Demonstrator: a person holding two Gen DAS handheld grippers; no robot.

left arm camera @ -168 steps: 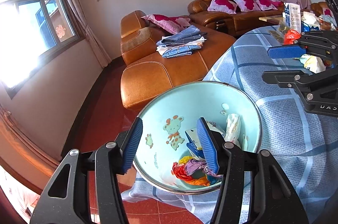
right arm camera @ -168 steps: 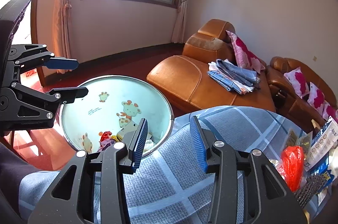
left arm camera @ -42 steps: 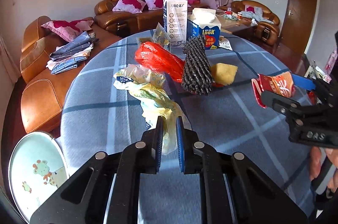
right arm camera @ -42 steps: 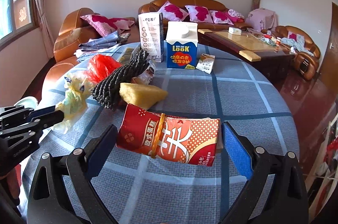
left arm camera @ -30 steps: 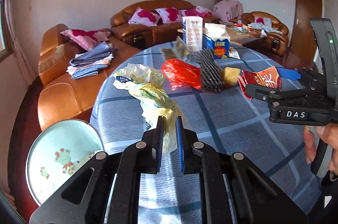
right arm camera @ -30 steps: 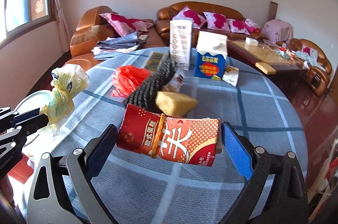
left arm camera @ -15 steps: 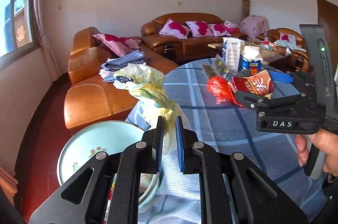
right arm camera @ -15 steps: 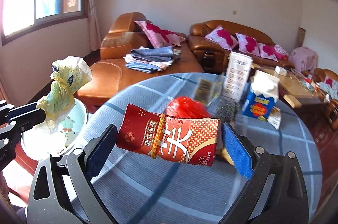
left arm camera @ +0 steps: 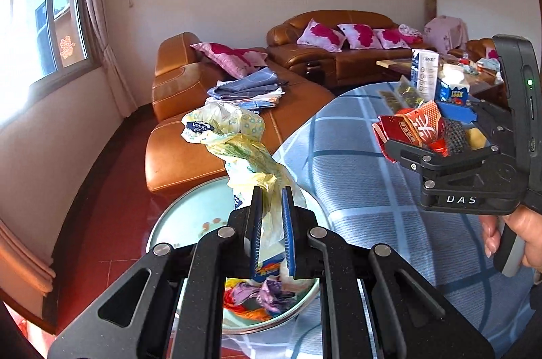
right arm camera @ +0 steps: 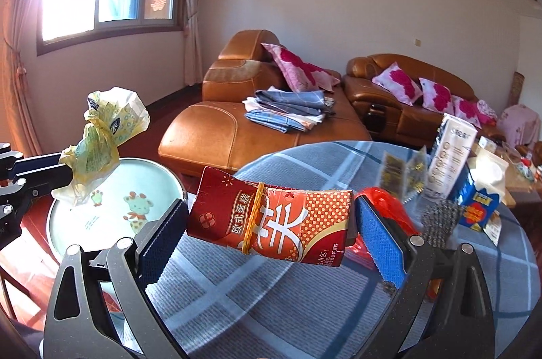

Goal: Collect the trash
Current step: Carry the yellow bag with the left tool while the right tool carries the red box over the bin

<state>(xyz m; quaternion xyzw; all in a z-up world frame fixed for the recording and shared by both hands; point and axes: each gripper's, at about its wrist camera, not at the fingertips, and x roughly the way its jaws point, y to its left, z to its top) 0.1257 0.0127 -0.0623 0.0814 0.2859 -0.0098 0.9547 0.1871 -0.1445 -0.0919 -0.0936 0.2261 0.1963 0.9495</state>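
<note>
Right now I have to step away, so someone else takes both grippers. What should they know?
Left gripper: shut on a crumpled yellow plastic bag, above the basin.
Right gripper: shut on a red snack packet, over the table edge.
Done: some wrappers already lie in the basin.
Left: drop both in, then clear the red bag, cartons and the rest from the table.

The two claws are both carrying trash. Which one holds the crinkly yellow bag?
The left claw: it pinches the yellow bag, while the right claw grips a red packet.
</note>
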